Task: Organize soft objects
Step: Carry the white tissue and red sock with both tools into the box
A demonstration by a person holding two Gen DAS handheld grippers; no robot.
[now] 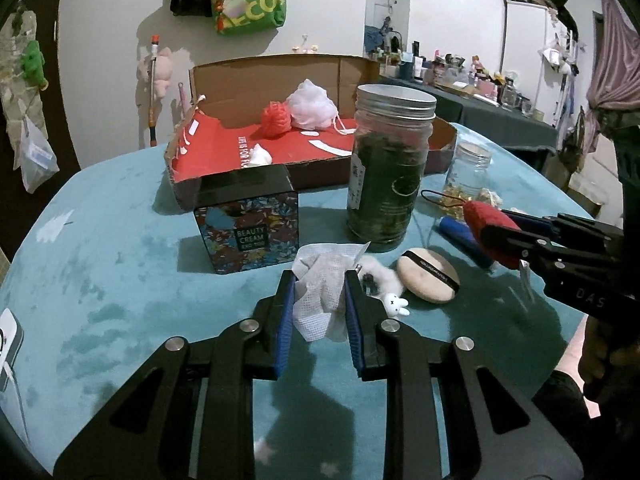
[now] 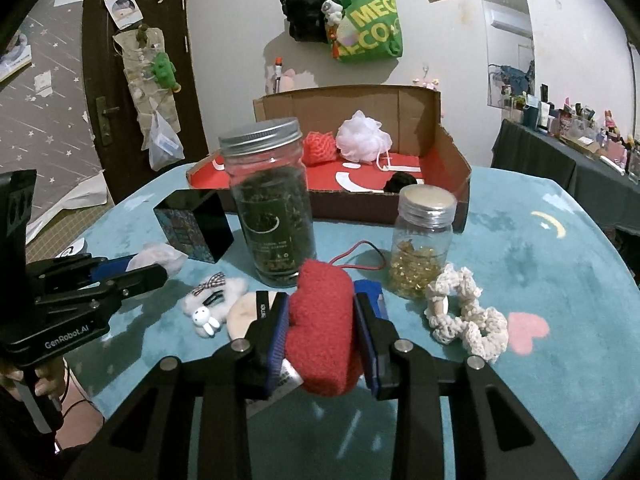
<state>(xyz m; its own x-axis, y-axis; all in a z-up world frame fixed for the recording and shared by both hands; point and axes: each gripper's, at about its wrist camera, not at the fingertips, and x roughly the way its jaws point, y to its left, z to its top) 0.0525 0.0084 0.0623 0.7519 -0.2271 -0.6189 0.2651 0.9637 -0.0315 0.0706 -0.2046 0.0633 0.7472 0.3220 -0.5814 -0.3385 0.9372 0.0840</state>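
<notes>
My left gripper is shut on a crumpled white mesh cloth, held a little above the teal table. My right gripper is shut on a red fuzzy heart-shaped plush. The same plush shows at the right of the left wrist view. The open cardboard box with a red floor stands at the back, holding a white bath pouf and a red mesh puff. A furry white rabbit clip, a round powder puff and a cream crochet scrunchie lie on the table.
A tall jar of dark leaves with a metal lid and a small glass jar of yellow capsules stand mid-table. A floral black box sits left of them. A red cord and a blue item lie behind the plush.
</notes>
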